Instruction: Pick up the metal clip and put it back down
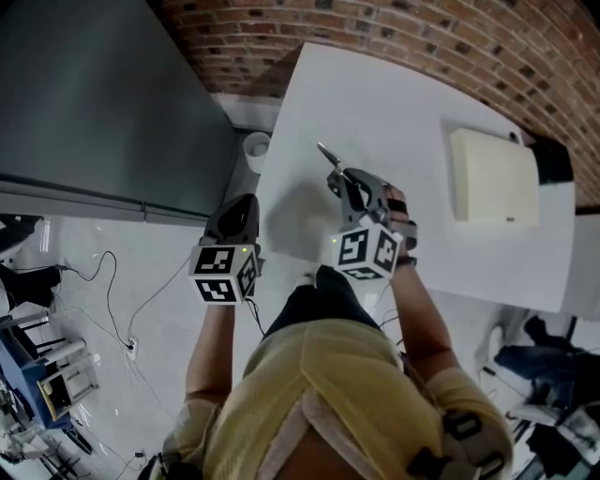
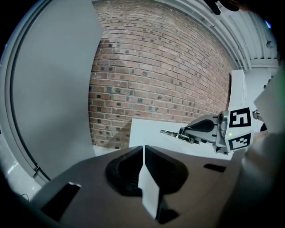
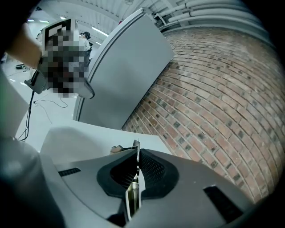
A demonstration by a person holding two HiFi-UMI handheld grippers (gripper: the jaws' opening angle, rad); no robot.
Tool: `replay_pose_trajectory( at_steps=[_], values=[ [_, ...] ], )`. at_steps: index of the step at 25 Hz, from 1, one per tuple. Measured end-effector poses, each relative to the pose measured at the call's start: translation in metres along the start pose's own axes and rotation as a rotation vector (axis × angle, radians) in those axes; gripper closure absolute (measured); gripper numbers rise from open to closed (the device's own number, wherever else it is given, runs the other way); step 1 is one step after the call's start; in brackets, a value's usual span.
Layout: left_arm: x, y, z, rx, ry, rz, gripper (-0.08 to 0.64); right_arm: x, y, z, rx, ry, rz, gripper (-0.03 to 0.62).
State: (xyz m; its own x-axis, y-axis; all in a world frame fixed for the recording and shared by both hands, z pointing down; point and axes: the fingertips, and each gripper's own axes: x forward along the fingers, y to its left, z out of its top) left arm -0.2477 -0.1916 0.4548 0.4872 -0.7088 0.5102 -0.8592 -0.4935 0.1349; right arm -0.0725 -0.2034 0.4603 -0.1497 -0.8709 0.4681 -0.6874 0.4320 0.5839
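A thin metal clip (image 1: 328,157) sticks out forward from my right gripper (image 1: 339,176), which is shut on it over the white table (image 1: 394,103). In the right gripper view the clip (image 3: 135,148) shows as a narrow metal strip pinched between the ribbed pads (image 3: 149,169). From the left gripper view, the right gripper (image 2: 183,132) holds the clip (image 2: 170,132) a little above the tabletop. My left gripper (image 1: 247,199) hovers beside the table's left edge, over the floor. Its jaws (image 2: 143,151) are shut with nothing between them.
A cream rectangular box (image 1: 494,176) lies on the table's right side. A white cup-like object (image 1: 256,145) stands on the floor by the table's left corner. A big grey panel (image 1: 94,94) is at the left, with the brick wall (image 1: 422,28) behind. Cables (image 1: 112,300) trail on the floor.
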Motion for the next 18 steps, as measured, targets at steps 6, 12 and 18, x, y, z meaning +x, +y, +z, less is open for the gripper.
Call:
replay_pose_trajectory(
  at_steps=[6, 12, 18],
  values=[
    [-0.009, -0.013, -0.008, 0.040, 0.005, -0.101, 0.548, -0.029, 0.011, -0.009, 0.043, 0.054, -0.053, 0.586],
    [-0.009, -0.030, -0.018, 0.062, 0.014, -0.229, 0.548, -0.065, 0.021, -0.025, 0.070, 0.149, -0.107, 0.586],
    [0.006, -0.076, -0.020, 0.105, 0.036, -0.354, 0.548, -0.100, 0.006, -0.064, 0.116, 0.238, -0.183, 0.586]
  ],
)
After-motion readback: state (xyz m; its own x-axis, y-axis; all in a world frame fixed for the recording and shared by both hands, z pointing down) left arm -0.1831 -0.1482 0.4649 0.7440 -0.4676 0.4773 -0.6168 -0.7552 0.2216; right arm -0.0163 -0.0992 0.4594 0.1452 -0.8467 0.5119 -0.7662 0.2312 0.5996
